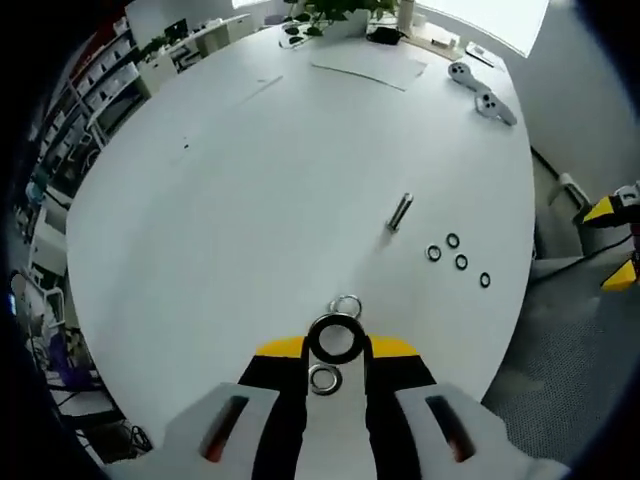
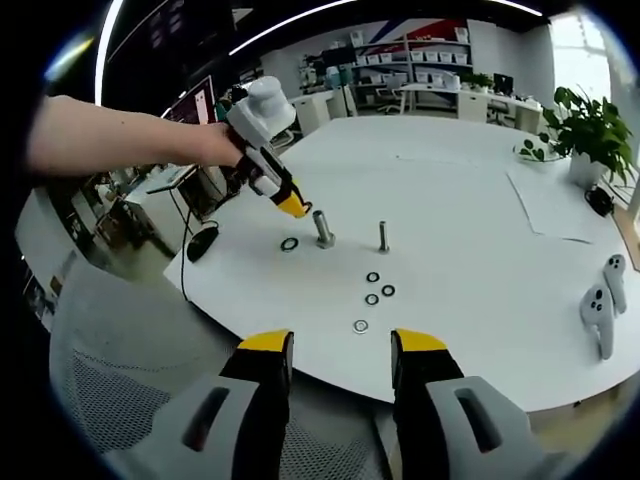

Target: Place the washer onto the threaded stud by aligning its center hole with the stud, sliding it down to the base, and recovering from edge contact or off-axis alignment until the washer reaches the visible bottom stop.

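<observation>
In the left gripper view my left gripper (image 1: 335, 345) is shut on a dark washer (image 1: 335, 338) held flat between its yellow tips. A silver ring (image 1: 345, 303) shows just beyond it and a loose silver washer (image 1: 325, 380) lies between the jaws. The right gripper view shows that gripper (image 2: 295, 207), held by a hand, with its tip beside the top of a thick upright stud (image 2: 323, 228). A washer (image 2: 289, 244) lies on the table left of that stud. I cannot tell whether the held washer is on the stud. My right gripper (image 2: 342, 345) hangs open at the table's near edge.
A thinner stud (image 2: 383, 236) (image 1: 400, 212) stands to the right, with several small washers (image 2: 372, 277) (image 1: 453, 240) nearby. Two white controllers (image 2: 598, 310) (image 1: 485, 98), a sheet of paper (image 1: 368, 68) and a potted plant (image 2: 585, 125) sit further off. A mesh chair (image 2: 130, 380) stands by the white table (image 2: 480, 250).
</observation>
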The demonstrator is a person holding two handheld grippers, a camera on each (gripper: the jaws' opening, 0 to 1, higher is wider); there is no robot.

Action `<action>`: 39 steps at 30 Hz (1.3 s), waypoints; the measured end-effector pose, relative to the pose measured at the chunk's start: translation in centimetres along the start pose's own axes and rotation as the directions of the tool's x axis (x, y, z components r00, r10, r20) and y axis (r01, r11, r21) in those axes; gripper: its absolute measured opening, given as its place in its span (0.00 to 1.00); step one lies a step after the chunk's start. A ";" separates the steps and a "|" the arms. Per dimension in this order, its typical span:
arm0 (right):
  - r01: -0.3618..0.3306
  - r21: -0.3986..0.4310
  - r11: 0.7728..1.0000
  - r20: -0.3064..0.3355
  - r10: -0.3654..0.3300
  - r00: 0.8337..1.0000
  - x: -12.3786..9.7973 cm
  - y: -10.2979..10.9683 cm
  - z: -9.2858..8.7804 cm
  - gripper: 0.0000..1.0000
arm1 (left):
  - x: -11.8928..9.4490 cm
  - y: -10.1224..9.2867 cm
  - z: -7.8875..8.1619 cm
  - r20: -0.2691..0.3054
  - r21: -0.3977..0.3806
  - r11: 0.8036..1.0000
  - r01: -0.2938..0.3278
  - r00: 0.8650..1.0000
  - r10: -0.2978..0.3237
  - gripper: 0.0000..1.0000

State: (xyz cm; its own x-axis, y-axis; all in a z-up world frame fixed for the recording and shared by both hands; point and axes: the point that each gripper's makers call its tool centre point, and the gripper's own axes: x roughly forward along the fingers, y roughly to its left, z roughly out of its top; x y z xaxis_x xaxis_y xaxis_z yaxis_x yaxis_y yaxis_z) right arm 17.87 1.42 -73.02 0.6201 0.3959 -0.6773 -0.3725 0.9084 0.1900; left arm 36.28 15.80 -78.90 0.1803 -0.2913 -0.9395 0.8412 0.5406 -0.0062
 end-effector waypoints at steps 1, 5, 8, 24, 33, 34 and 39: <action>0.000 -0.001 1.000 0.000 0.000 1.000 0.0 0.0 0.0 0.42 | 0.1 -0.1 0.2 0.002 0.006 1.000 0.001 1.000 -0.001 0.19; -0.001 0.000 1.000 0.001 0.001 1.000 0.0 0.0 0.0 0.42 | 0.5 -0.2 0.6 -0.003 0.027 1.000 0.002 1.000 -0.002 0.19; -0.001 0.001 1.000 0.002 0.001 1.000 0.0 0.0 0.0 0.41 | 0.8 -0.3 0.6 -0.017 0.044 0.999 0.001 1.000 0.000 0.19; -0.001 0.003 1.000 0.005 0.001 1.000 0.0 0.0 0.0 0.41 | 2.2 -0.7 0.8 -0.048 0.089 0.996 0.006 0.999 -0.001 0.19; -0.002 0.003 1.000 0.004 0.002 1.000 0.0 0.0 0.0 0.41 | 3.6 -0.7 0.2 -0.096 0.119 0.993 -0.005 0.995 0.017 0.19; -0.002 0.003 1.000 0.004 0.002 1.000 0.0 0.1 0.0 0.41 | 3.7 -0.7 0.1 -0.104 0.122 0.993 -0.007 0.994 0.020 0.19; -0.001 0.004 1.000 0.006 0.001 1.000 -0.1 0.0 0.0 0.41 | 4.4 -0.6 -0.2 -0.116 0.118 0.993 -0.010 0.993 0.024 0.19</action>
State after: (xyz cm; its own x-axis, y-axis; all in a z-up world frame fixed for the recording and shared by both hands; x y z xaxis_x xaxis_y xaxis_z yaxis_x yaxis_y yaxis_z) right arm 17.86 1.38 -72.95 0.6236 0.3973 -0.6732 -0.3701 0.9086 0.1934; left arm 36.49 14.35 -83.04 0.1396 -0.1849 -0.9728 0.8937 0.4465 0.0434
